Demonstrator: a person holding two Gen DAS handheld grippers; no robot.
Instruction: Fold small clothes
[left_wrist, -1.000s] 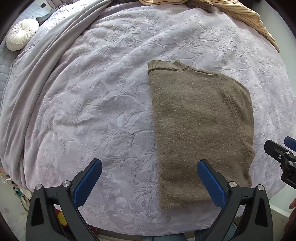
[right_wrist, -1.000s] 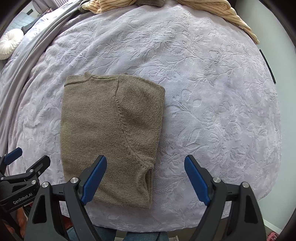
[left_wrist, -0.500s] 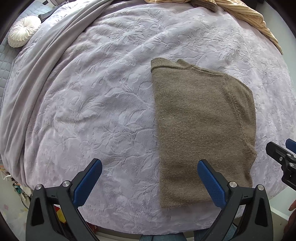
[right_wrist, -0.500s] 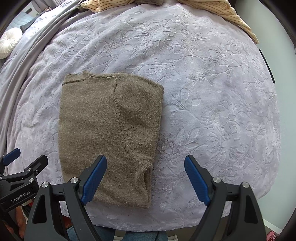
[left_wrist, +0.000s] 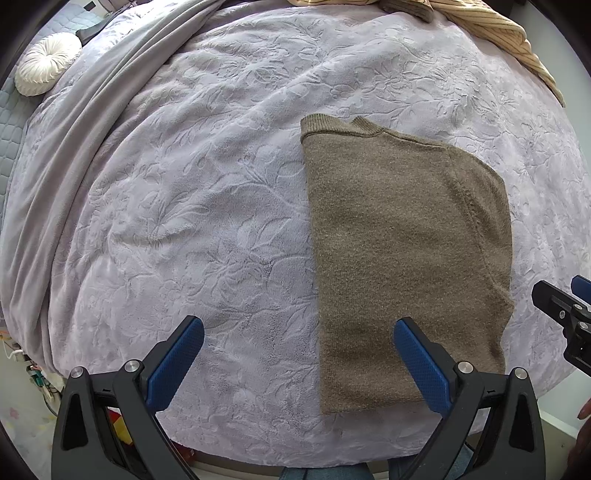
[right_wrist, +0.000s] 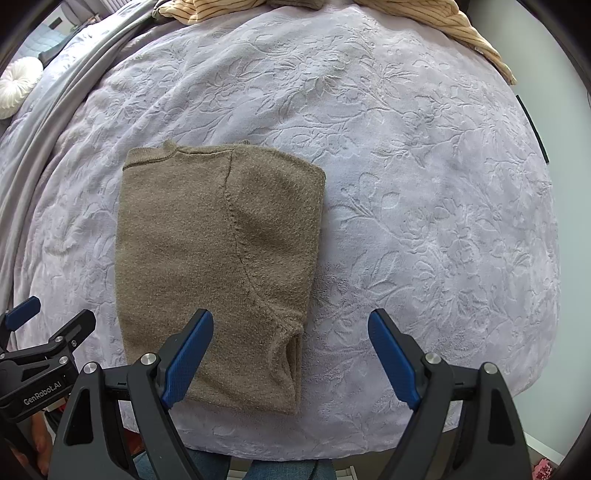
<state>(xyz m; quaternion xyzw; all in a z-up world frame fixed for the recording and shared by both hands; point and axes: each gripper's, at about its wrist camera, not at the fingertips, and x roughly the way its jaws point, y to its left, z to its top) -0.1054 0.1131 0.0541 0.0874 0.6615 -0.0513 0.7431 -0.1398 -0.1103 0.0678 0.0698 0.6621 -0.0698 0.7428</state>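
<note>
Brown knitted sweater (left_wrist: 406, 258), folded into a narrow oblong, lies flat on the lilac embossed bedspread (left_wrist: 207, 206), right of centre in the left view. Both the left gripper (left_wrist: 295, 363) and right gripper (right_wrist: 290, 356) hover above with jaws apart, empty, probably sizing up the next fold.

Both wrist views face straight down over bed (left_wrist: 221, 184), side by side, sharing folded sweater (right_wrist: 218, 266).

A folded brown sweater (right_wrist: 218, 266) lies flat near the bed's (right_wrist: 424, 221) near edge, left of centre, under the right gripper (right_wrist: 290, 354), whose blue fingers (right_wrist: 188, 356) stand wide apart and empty above it, with the left gripper (right_wrist: 40, 354) at the sweater's left.
</note>
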